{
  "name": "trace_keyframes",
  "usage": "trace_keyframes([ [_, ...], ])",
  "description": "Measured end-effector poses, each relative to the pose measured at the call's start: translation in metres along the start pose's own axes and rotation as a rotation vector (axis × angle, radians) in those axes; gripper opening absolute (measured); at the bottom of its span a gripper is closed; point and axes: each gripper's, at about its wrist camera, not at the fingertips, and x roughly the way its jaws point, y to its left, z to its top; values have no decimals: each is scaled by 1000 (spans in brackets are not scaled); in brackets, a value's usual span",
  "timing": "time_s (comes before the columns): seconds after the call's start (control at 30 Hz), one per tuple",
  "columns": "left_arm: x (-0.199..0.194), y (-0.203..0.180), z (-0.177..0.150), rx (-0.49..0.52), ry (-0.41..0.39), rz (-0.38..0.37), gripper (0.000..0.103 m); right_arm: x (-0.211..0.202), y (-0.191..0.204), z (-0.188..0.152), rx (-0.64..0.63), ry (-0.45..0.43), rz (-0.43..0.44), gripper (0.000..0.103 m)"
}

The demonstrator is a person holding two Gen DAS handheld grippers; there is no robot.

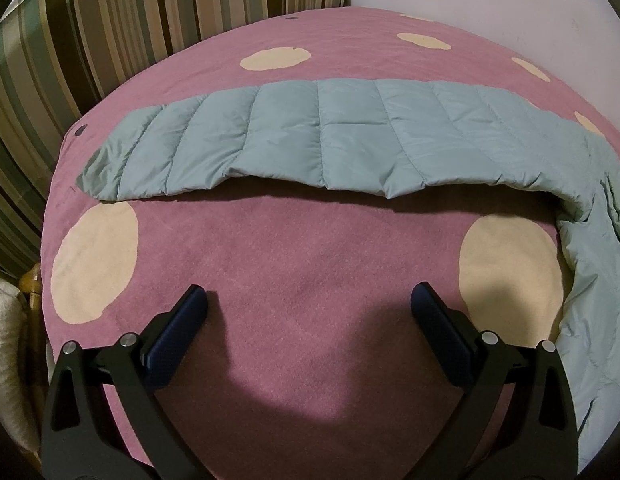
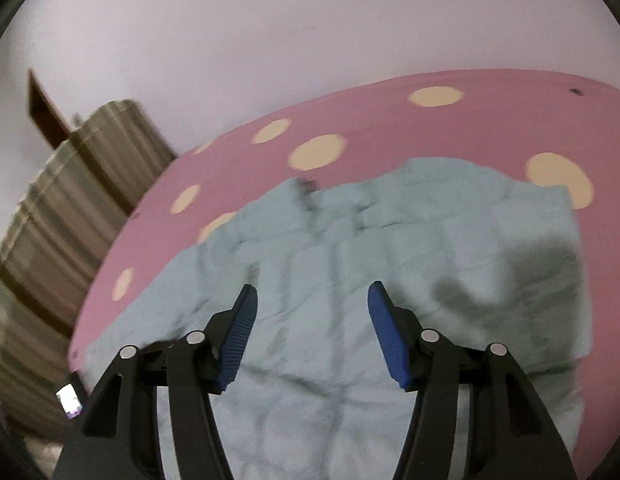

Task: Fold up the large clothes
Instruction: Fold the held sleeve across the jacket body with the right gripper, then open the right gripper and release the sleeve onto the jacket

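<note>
A pale teal quilted jacket (image 1: 326, 140) lies on a pink bed cover (image 1: 293, 248) with cream dots. In the left wrist view one quilted sleeve stretches across the cover and bends down the right side. My left gripper (image 1: 310, 300) hovers open over bare pink cover, short of the sleeve, with nothing between its blue pads. In the right wrist view the jacket's body (image 2: 390, 240) spreads wide and crumpled below my right gripper (image 2: 312, 294). That gripper is open above the fabric and holds nothing. This view is blurred.
A striped green and brown cushion (image 1: 89, 40) stands along the bed's left edge, also visible as striped cushion (image 2: 69, 220). A pale wall (image 2: 310, 20) runs behind the bed. A small lit screen (image 2: 69, 398) sits low at the left.
</note>
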Motion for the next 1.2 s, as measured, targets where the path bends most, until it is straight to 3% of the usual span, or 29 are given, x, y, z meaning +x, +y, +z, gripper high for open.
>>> trace_keyframes([
  [0.13,0,0,0,-1,0,-2,101,10,-55,14,56,-18,-193,33],
  [0.37,0,1,0,-1,0,-2,101,38,-132,42,140,17,-372,21],
  [0.57,0,1,0,3,1,2,101,83,-160,30,135,141,-414,15],
  [0.7,0,3,1,3,0,2,101,77,-153,32,104,119,-418,15],
  [0.93,1,5,1,1,2,0,101,22,-134,9,78,41,-432,15],
  [1.1,1,4,1,3,1,2,101,41,-150,-17,118,129,-442,15],
  [1.2,0,5,1,3,2,1,101,42,-148,-19,89,95,-447,15],
])
